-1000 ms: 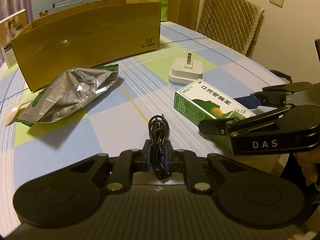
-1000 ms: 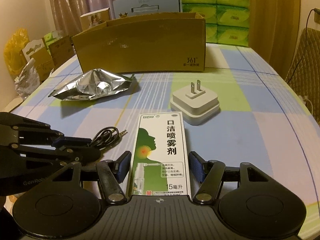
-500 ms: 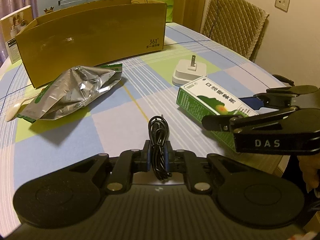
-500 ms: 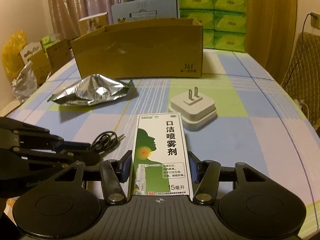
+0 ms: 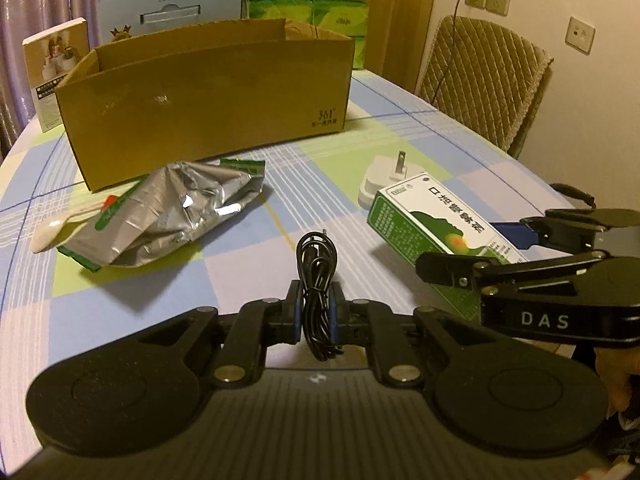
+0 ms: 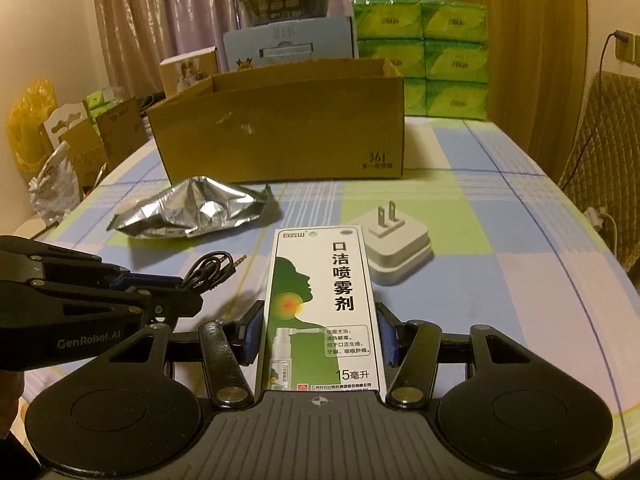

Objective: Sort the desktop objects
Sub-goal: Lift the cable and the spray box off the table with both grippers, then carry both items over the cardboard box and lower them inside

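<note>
My left gripper (image 5: 316,312) is shut on a coiled black audio cable (image 5: 318,276), held above the checked tablecloth. From the right wrist view the same cable (image 6: 212,270) sticks out of the left gripper (image 6: 176,292). My right gripper (image 6: 320,336) is shut on a green and white spray box (image 6: 322,304), lifted off the table; that spray box (image 5: 432,220) and the right gripper (image 5: 472,248) also show at the right of the left wrist view. An open cardboard box (image 5: 208,100) stands at the back. A crumpled foil bag (image 5: 172,212) and a white plug adapter (image 6: 394,248) lie in front of it.
A white plastic spoon (image 5: 52,228) lies left of the foil bag. Behind the cardboard box stand a blue carton (image 6: 288,42), stacked green tissue packs (image 6: 424,56) and a small white box (image 5: 52,68). A padded chair (image 5: 480,80) stands at the table's far right edge.
Both grippers have risen and tilted with their loads, so the cardboard box's open top comes into view. The spray box has come up off the table. Both grips are unchanged.
</note>
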`<state>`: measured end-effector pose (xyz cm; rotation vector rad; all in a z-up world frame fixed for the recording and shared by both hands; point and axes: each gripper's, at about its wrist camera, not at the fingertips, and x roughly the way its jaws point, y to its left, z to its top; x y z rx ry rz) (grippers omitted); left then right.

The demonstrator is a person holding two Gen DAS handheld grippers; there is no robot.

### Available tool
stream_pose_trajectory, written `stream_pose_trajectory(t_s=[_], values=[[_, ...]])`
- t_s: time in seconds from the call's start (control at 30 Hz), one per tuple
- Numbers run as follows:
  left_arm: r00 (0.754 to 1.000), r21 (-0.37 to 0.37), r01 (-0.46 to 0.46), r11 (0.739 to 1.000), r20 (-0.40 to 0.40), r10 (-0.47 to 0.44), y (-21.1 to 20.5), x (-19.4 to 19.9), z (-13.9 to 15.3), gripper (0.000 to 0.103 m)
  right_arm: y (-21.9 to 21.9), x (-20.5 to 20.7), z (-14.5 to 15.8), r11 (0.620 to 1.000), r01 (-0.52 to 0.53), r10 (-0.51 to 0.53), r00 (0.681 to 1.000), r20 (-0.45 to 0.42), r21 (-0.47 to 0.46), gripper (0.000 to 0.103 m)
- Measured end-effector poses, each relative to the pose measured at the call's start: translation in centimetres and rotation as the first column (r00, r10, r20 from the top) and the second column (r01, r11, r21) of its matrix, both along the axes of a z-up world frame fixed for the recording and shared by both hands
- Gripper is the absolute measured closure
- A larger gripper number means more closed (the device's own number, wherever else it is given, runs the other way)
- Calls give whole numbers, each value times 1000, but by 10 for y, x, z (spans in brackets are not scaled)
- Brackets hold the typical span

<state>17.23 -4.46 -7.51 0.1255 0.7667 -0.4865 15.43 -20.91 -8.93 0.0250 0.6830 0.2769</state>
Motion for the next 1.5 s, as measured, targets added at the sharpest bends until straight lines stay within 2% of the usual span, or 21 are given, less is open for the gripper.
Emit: stream_pose_trajectory(t_s=[0.37, 0.63, 0.87, 1.17, 1.33, 1.5], values=[[998, -23, -60, 998, 10, 60, 11, 10, 24, 94, -5, 2, 38, 1000, 8, -9, 999, 53, 30, 50], [995, -47, -88, 995, 42, 90, 14, 22, 50, 94, -1, 27, 71, 1000, -9, 7, 993, 120, 12, 50], [991, -61, -113, 992, 68, 117, 20, 46, 68, 94, 1, 61, 94, 999, -30, 32, 987, 160, -12, 50], [986, -36, -124, 992, 112, 127, 28, 81, 88, 94, 16, 100, 119, 997, -79, 80, 980, 184, -13, 50], [976, -49, -144, 988, 159, 150, 31, 107, 104, 94, 28, 137, 132, 996, -82, 85, 971, 223, -26, 50], [962, -81, -180, 980, 194, 192, 36, 141, 116, 94, 34, 180, 133, 998, -65, 66, 972, 226, -11, 50]])
